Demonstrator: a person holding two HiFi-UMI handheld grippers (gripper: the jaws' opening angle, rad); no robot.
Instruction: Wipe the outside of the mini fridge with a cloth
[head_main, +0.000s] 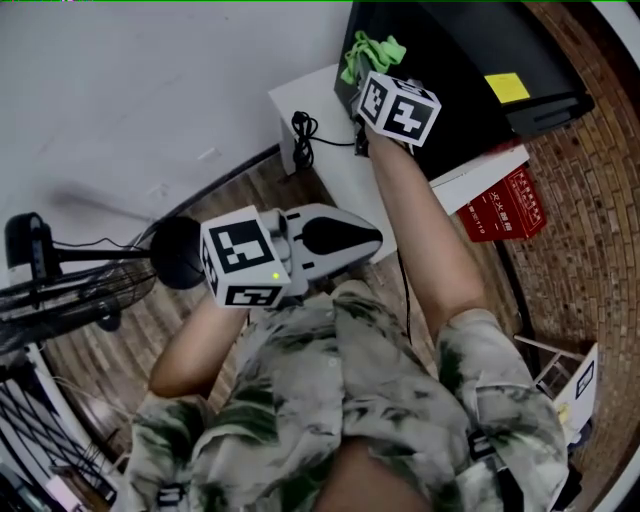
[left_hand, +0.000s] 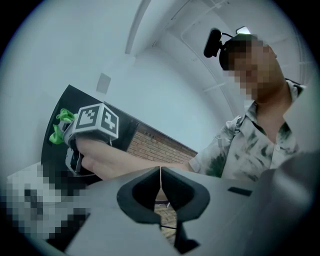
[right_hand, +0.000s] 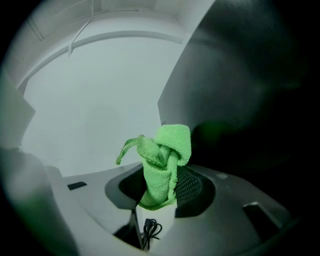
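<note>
Right gripper, jaws clamped on the green cloth, beside the black mini fridge at upper right of the frame; left gripper, jaws closed on nothing.

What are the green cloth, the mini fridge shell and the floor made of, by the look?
The green cloth looks like matte microfibre or terry: fine looped nap, soft folds. The mini fridge is smooth, dark, slightly glossy, with a faint green reflection; painted metal or plastic, can't tell. The floor reads as wood planks, seams and grain visible; laminate possible.
</note>
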